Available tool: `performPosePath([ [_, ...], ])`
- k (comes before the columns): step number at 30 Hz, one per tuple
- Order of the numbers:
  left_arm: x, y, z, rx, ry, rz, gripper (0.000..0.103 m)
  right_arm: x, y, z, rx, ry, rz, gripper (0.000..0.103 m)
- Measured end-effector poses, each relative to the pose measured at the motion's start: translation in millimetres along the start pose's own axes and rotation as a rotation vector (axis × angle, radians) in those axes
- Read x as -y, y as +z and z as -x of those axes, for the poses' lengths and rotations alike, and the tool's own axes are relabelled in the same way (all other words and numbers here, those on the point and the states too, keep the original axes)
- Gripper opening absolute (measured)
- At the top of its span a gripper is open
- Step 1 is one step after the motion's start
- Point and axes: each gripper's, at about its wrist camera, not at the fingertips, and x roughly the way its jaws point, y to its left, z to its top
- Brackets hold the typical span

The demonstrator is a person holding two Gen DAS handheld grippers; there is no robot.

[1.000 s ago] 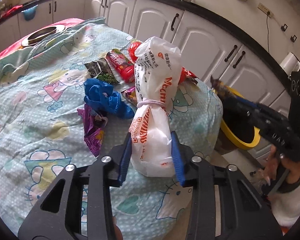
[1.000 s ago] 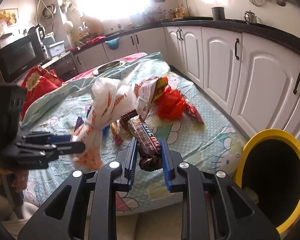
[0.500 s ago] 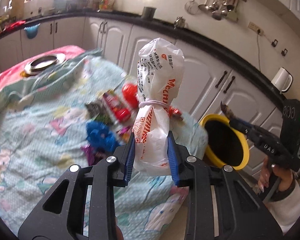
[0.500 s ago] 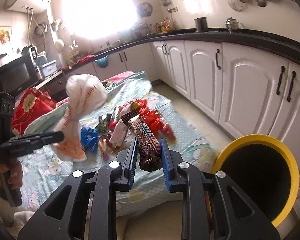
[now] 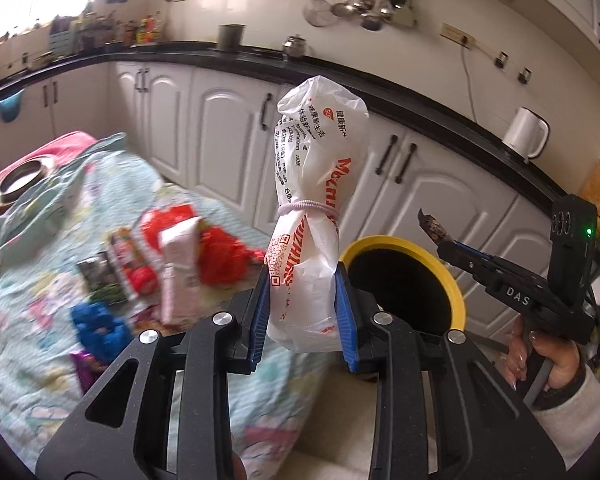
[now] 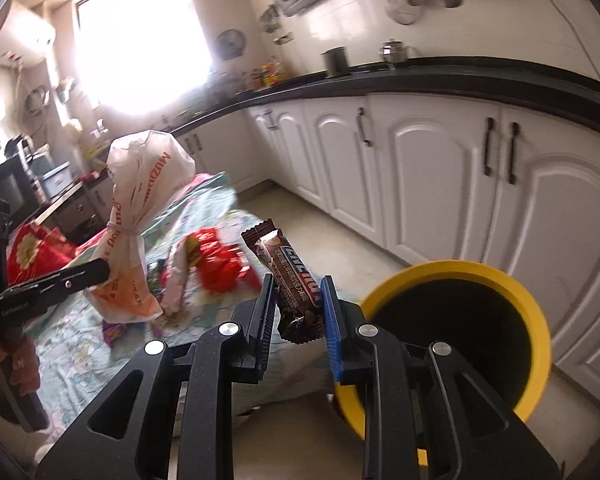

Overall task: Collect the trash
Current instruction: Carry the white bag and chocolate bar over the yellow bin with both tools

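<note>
— Left tongs (image 5: 303, 316)? 
— Pinching the tied white bag (image 5: 314, 216), upright beside the yellow bin (image 5: 404, 246).
— Right tongs (image 6: 298, 312)?
— Clamped on a chocolate bar wrapper (image 6: 290, 280), near that bin.

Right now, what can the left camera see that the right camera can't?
Only the left camera shows the white kettle on the counter and the blue wrapper on the table. Only the right camera shows the bright window. Both show the white bag in the left tool, the brown wrapper in the right tool, and the yellow bin.
</note>
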Motion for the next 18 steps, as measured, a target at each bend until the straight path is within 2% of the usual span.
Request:
performPosePath([
  [10,45,5,-36,-0.035,-0.071,-0.067,0.023,49,-7,19,0.038,-0.125,-0.076,0.022],
  [18,68,4,-63,-0.071,-0.118,-0.091,0.023,76,-13,27,0.05,-0.183,-0.127,0.022],
])
